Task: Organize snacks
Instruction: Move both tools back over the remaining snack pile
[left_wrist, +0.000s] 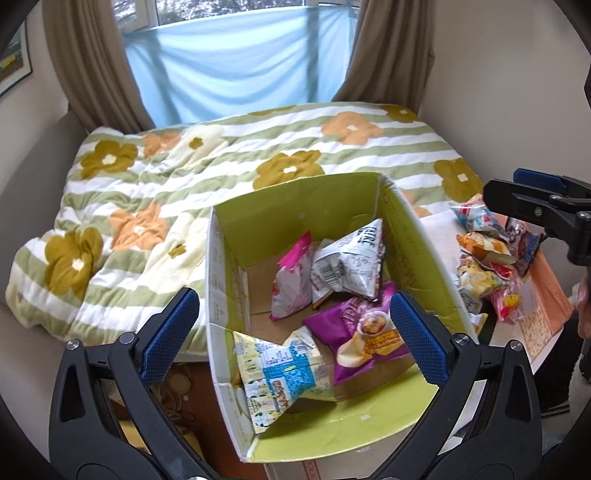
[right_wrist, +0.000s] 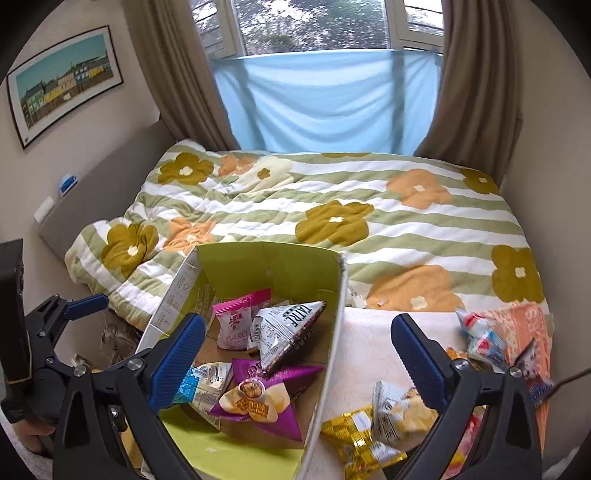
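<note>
Both tools gape empty (left (left_wrist: 293, 332), right (right_wrist: 297, 354)) above a box (left_wrist: 295, 206) holding four snack packets (left_wrist: 343, 264).

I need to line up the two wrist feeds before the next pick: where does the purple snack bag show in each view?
Left wrist: purple snack bag lies low right of centre, inside the cardboard box, beside the left gripper's right finger.
Right wrist: purple snack bag lies low left of centre, in the box.
Shared landmark: the silver triangular packet just behind it.
</note>
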